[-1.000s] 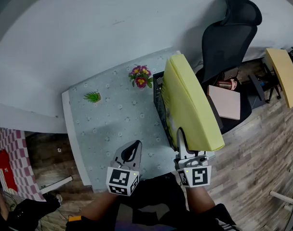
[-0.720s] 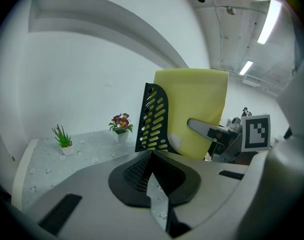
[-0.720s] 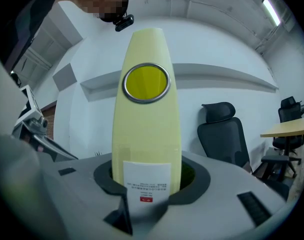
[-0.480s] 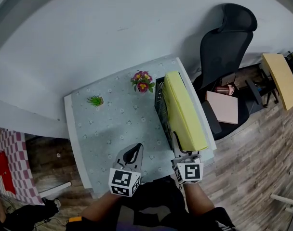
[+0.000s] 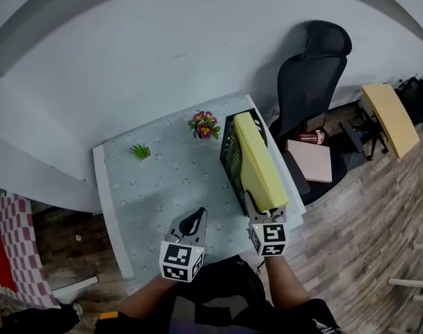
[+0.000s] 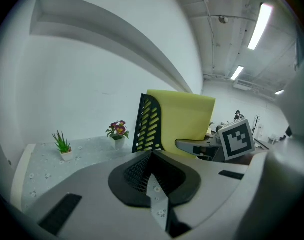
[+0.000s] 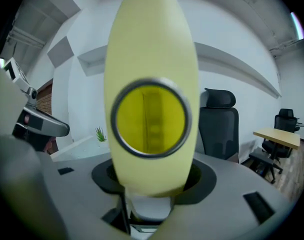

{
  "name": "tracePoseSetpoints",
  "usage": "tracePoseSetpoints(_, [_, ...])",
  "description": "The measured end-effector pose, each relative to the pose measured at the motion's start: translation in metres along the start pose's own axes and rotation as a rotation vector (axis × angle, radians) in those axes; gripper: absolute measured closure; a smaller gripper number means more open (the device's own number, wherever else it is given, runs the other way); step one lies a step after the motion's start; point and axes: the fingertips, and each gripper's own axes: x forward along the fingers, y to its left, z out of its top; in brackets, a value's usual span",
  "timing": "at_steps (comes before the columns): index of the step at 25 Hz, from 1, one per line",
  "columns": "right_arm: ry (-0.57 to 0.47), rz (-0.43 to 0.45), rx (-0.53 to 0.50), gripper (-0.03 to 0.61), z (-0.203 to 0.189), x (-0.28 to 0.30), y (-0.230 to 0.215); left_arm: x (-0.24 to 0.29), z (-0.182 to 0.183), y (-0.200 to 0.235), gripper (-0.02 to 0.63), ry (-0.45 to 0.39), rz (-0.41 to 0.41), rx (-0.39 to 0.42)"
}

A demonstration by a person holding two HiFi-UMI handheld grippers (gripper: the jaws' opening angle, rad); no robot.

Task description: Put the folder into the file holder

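The yellow folder point(image 5: 257, 162) stands on edge inside the black slotted file holder point(image 5: 230, 152) at the table's right side. My right gripper point(image 5: 257, 204) is at the folder's near spine, and its jaws are opening. In the right gripper view the spine point(image 7: 152, 84), with its metal-ringed finger hole, fills the space between the jaws of the right gripper point(image 7: 151, 196), and the pads look clear of it. My left gripper point(image 5: 190, 223) hovers over the table's front, to the left of the holder, shut and holding nothing. The left gripper view shows the folder point(image 6: 184, 116) in the holder point(image 6: 148, 124).
A pot of pink flowers point(image 5: 204, 124) and a small green plant point(image 5: 140, 152) stand at the back of the pale patterned table point(image 5: 163, 186). Right of the table is a black office chair point(image 5: 309, 75) with a pink board point(image 5: 310, 161) on its seat. A yellow-topped desk point(image 5: 385, 113) stands further right.
The folder has come down from a raised, tilted position into the file holder. My right gripper followed it down at the spine. The left gripper has stayed where it was.
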Motion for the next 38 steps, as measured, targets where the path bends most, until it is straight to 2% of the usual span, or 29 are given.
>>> tracePoseSetpoints(8, [-0.028, -0.142, 0.040, 0.359, 0.019, -0.061, 0.004, -0.040, 0.005, -0.007, 0.609, -0.070, -0.060, 0.016])
tracePoseSetpoints(12, [-0.063, -0.216, 0.055, 0.360, 0.029, -0.104, 0.018, -0.064, -0.005, -0.024, 0.609, -0.081, -0.123, 0.034])
tracePoseSetpoints(16, [-0.061, -0.253, 0.084, 0.365, 0.025, -0.145, 0.039, -0.087, -0.014, -0.038, 0.609, -0.088, -0.185, 0.033])
tracePoseSetpoints(22, [-0.031, -0.260, 0.099, 0.391, 0.006, -0.192, 0.071, -0.106, -0.029, -0.055, 0.609, -0.103, -0.226, 0.023])
tracePoseSetpoints(28, [-0.063, -0.227, 0.102, 0.457, 0.012, -0.209, 0.081, -0.112, -0.027, -0.082, 0.609, -0.126, -0.243, 0.047])
tracePoseSetpoints(33, [-0.090, -0.201, 0.099, 0.506, 0.016, -0.235, 0.061, -0.104, -0.022, -0.118, 0.609, -0.134, -0.246, 0.051])
tracePoseSetpoints(38, [-0.096, -0.207, 0.146, 0.526, 0.001, -0.265, 0.026, -0.096, -0.024, -0.170, 0.609, -0.120, -0.276, 0.095])
